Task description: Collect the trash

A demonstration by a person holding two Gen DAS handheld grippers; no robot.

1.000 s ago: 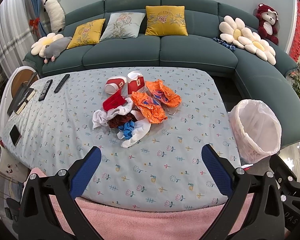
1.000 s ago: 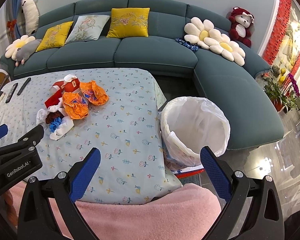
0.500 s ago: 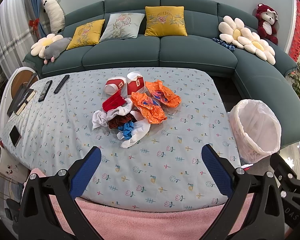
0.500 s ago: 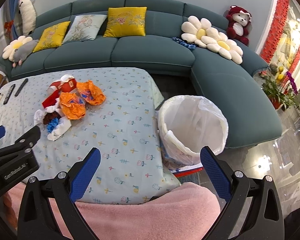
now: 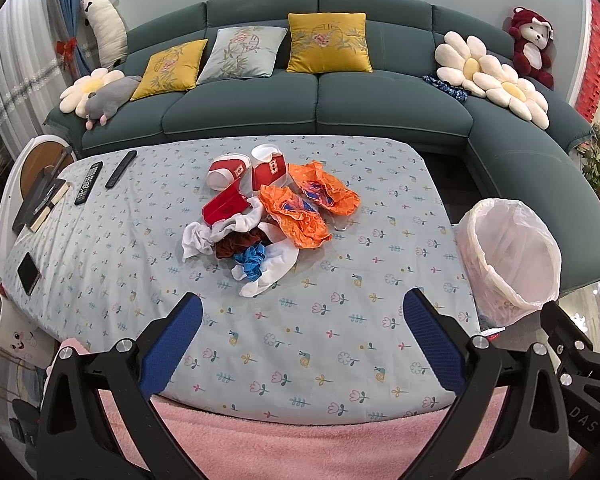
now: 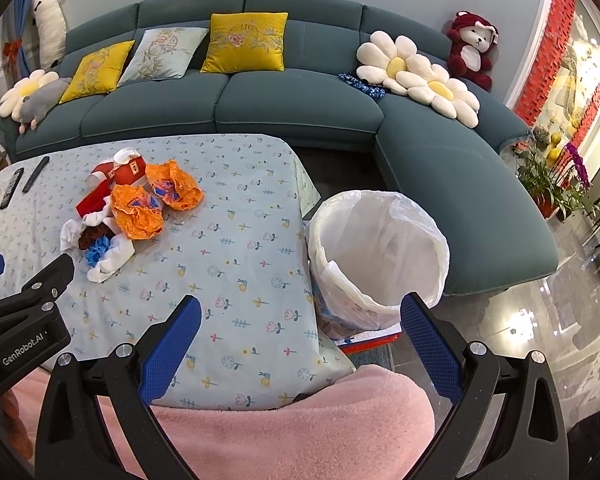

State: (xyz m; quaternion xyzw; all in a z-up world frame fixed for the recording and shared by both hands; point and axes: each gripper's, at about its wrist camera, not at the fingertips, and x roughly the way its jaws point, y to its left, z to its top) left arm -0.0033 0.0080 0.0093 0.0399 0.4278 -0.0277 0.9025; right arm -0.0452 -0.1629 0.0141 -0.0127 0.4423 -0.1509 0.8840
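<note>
the left gripper hangs with its jaws spread wide, blue fingers apart and nothing between them. the right gripper is likewise wide apart and empty. each gripper shows at the edge of the other's view, side by side.

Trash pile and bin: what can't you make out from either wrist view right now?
- Trash pile: overlapping pieces hide whatever lies beneath them, both views.
- Bin: its own front wall hides the bottom; whether it holds anything is unclear.
- Dark red item: too crumpled to identify.
- Bin base, right wrist view: the tablecloth covers part.
</note>
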